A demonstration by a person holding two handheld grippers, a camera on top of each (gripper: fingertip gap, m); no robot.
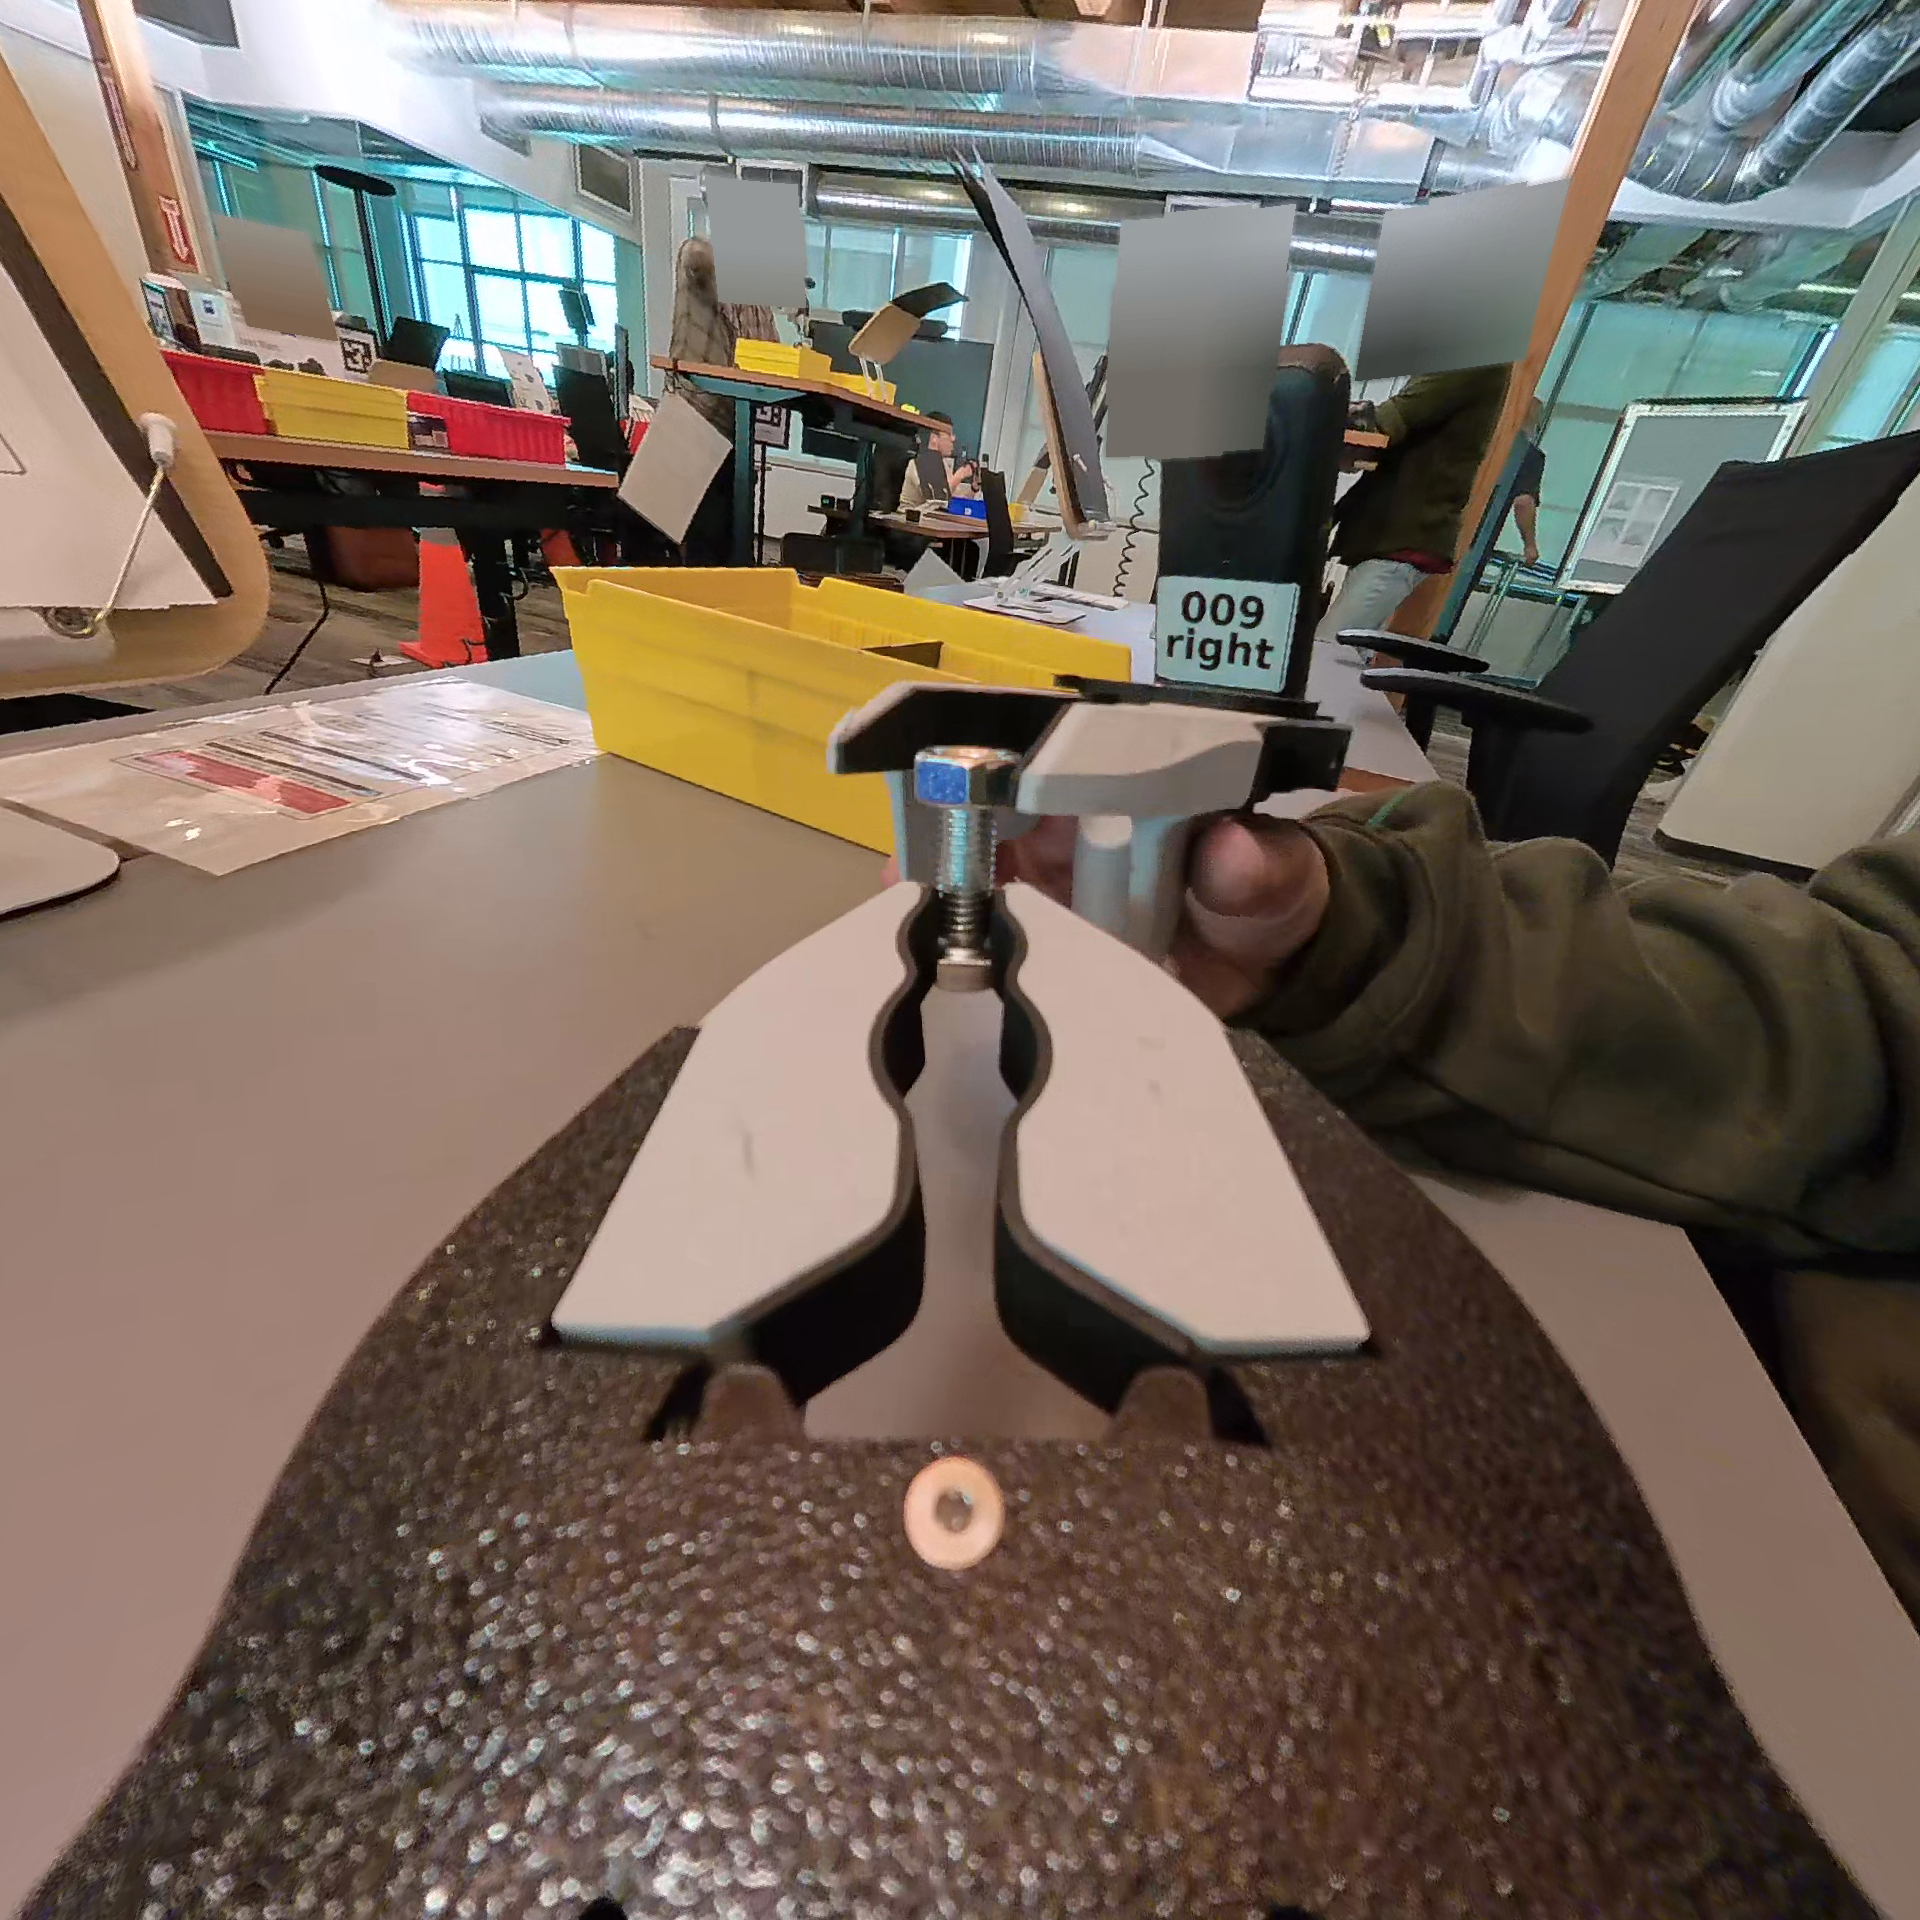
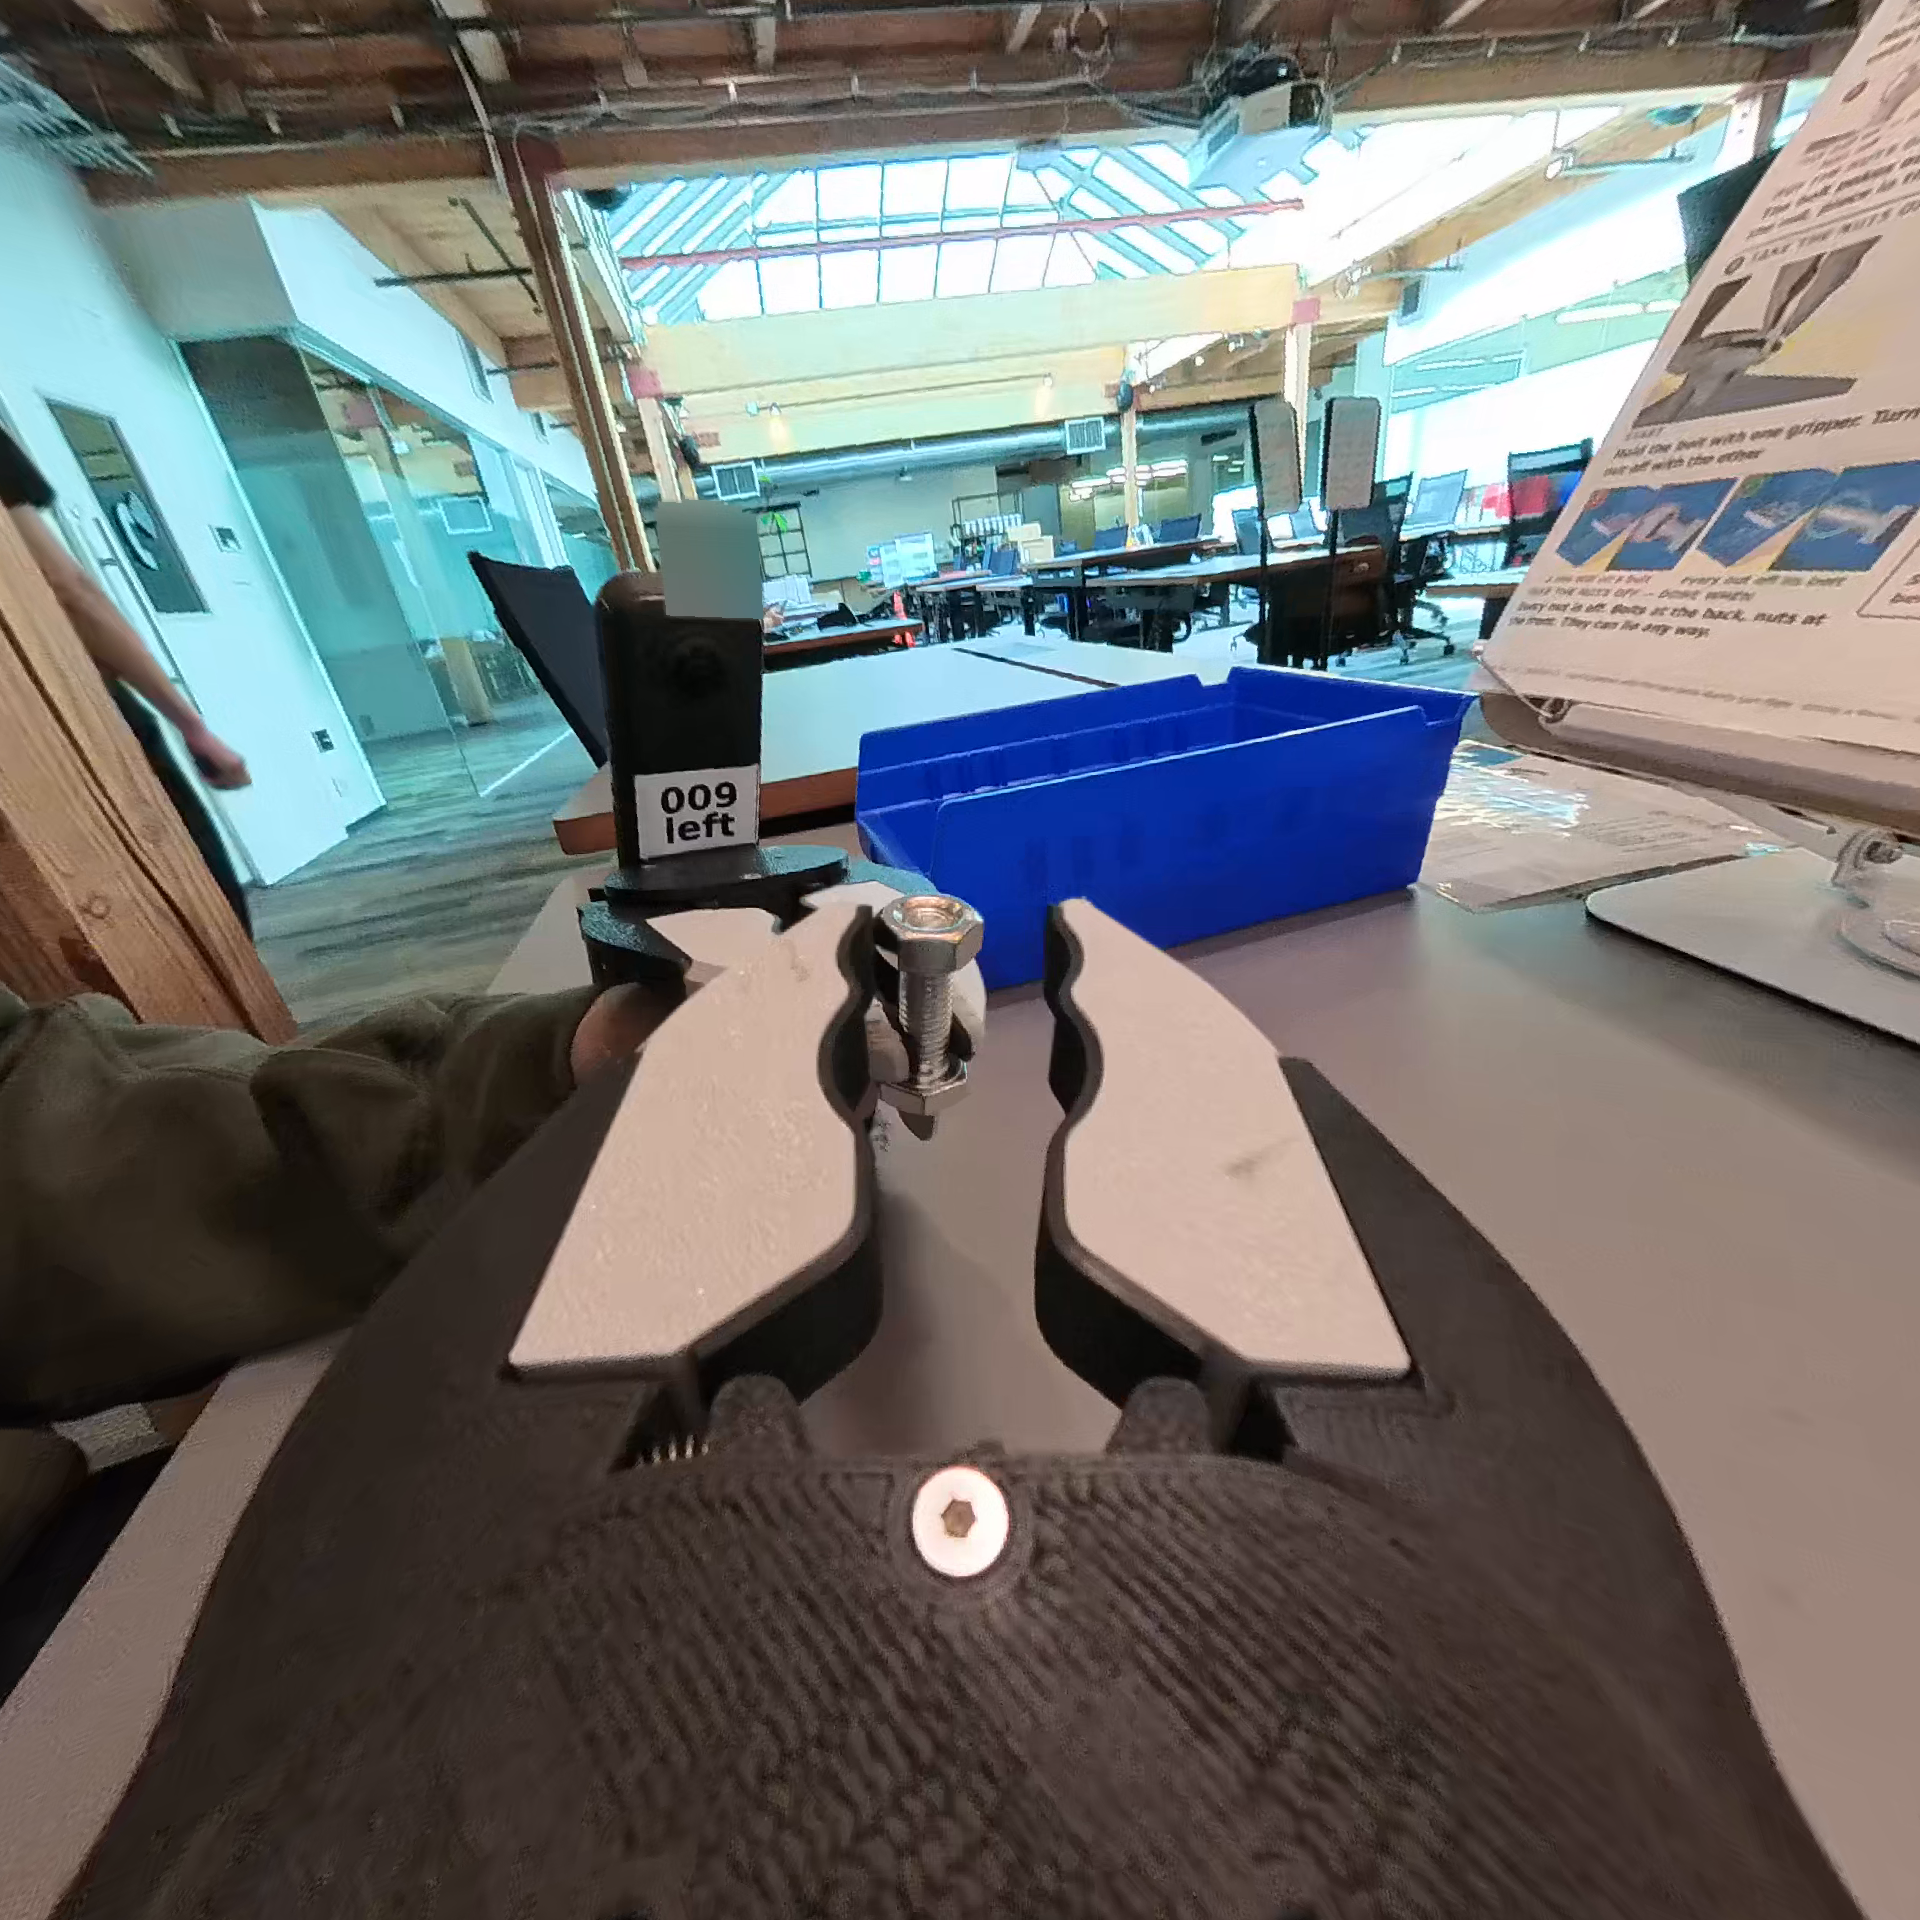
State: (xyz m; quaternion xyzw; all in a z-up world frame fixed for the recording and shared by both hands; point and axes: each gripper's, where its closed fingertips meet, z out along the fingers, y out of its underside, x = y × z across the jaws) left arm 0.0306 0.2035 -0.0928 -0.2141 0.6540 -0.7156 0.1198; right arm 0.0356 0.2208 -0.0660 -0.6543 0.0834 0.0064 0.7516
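Observation:
A silver hex bolt [image 1: 956, 842] stands upright above the grey table [image 1: 416, 987], head up, with a nut [image 1: 962, 972] low on its thread. My left gripper [image 1: 961, 920] is shut on the bolt's lower threaded end, at the nut. My right gripper [image 2: 966, 914] is open, its fingertips on either side of the bolt head [image 2: 930, 925], nearer its left finger. In the left wrist view the right gripper [image 1: 961, 748] comes in from the right at head height. In the right wrist view the left gripper [image 2: 909, 1055] reaches in from the left and holds the bolt [image 2: 925, 1003].
A yellow bin [image 1: 727, 707] stands behind the bolt on one side and a blue bin [image 2: 1143, 842] on the other. An instruction sheet on a stand [image 2: 1714, 416] is at the right. A laminated sheet [image 1: 291, 758] lies on the table. Green sleeves [image 1: 1558, 987] hold the grippers. My left and right fingertips are right by each other.

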